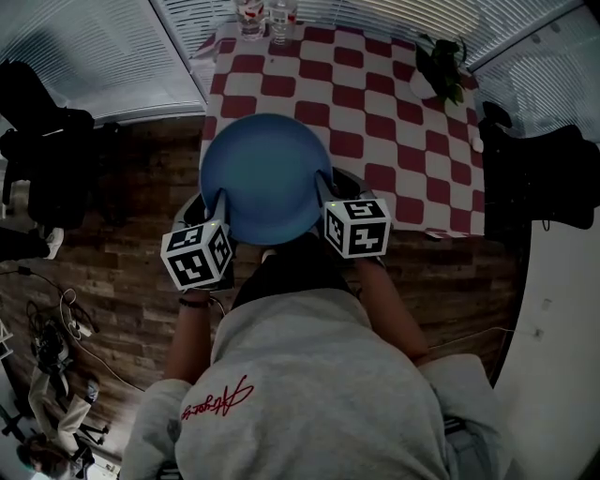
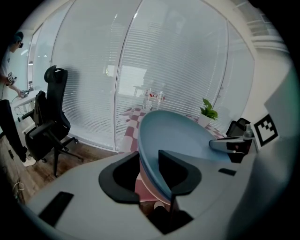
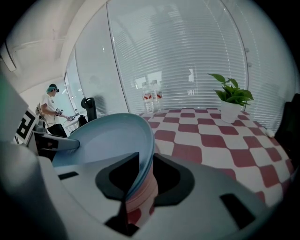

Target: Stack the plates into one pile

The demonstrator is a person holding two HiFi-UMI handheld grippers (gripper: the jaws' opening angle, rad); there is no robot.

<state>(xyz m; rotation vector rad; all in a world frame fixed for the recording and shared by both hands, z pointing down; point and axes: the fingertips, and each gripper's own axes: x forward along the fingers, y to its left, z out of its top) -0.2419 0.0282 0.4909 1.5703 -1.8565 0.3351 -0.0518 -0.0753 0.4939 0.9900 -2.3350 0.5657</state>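
A round blue plate (image 1: 264, 175) hangs over the near edge of the red-and-white checked table (image 1: 394, 103), held from both sides. My left gripper (image 1: 217, 199) is shut on its left rim, and the rim runs between the two pads in the left gripper view (image 2: 149, 164). My right gripper (image 1: 326, 184) is shut on the right rim, and the plate (image 3: 110, 138) tilts up to the left in the right gripper view. Under the rim, between the jaws, shows a pinkish ribbed surface (image 3: 140, 197). I cannot tell whether it is another plate or the cloth.
Two water bottles (image 1: 251, 17) stand at the table's far edge and a potted plant (image 1: 441, 67) at its far right. Dark office chairs stand left (image 1: 47, 155) and right (image 1: 544, 173) of the table on the wood floor. A person (image 3: 49, 107) stands in the background.
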